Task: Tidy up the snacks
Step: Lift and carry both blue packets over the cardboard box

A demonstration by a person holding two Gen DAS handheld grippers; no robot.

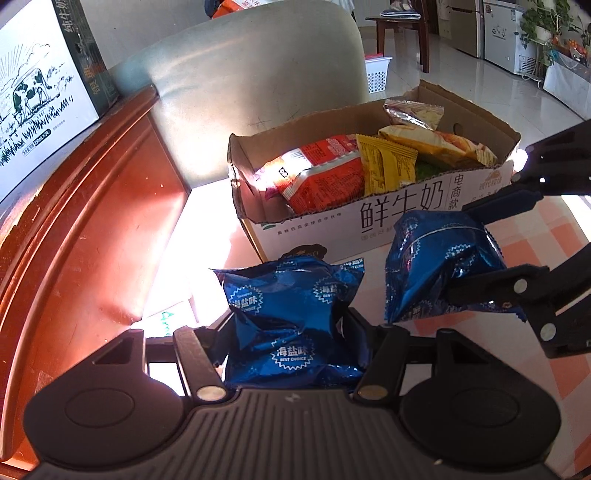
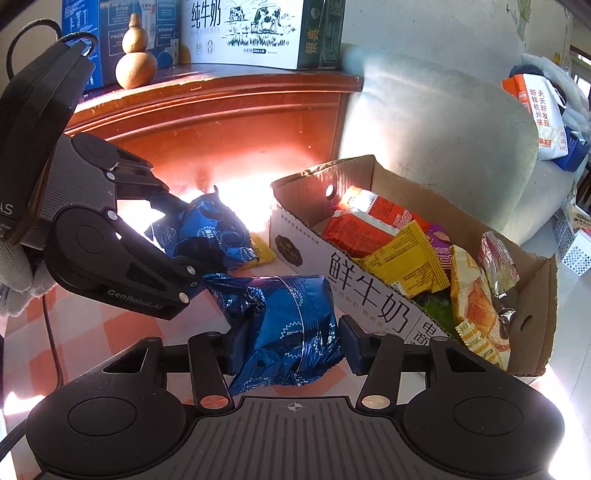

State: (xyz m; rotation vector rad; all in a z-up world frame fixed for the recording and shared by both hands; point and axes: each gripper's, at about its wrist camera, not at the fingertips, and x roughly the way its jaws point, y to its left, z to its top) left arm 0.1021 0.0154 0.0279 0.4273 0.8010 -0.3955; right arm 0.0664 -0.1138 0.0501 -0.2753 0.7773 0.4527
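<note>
The room is bright, with a shiny pale floor (image 1: 461,92) and sun pouring in. A big grey chair (image 1: 258,74) stands behind the counter (image 1: 554,236), which wears an orange and white checked cloth. Next to it is a red-brown wooden cabinet (image 2: 221,110). On top of the cabinet sit a milk carton box with cows drawn on it (image 2: 251,29) and a small tan gourd (image 2: 136,55). A white plastic basket (image 1: 378,74) rests on the floor further back.

On the counter lies a wide, low cardboard box (image 1: 388,218) with its top open. Big dark letters run along its white side. Inside it are snack bags: a red bag (image 1: 321,173), a yellow packet (image 1: 388,166), an orange-yellow bag with bread on it (image 2: 476,306) and a silver packet (image 1: 413,110).

Two shiny blue snack bags are out of the box, in front of it. They are crinkly foil with little white star-shaped badges. The left gripper (image 1: 288,332) has its jaws closed on one blue bag (image 1: 291,317), squeezing it from both sides. The right gripper (image 2: 291,339) has its jaws clamped on the other blue bag (image 2: 284,325), which is scrunched and tipped on its side. Both bags are held just beside the box's long white wall, close to each other. A grey glove (image 2: 18,280) shows behind the left gripper.
</note>
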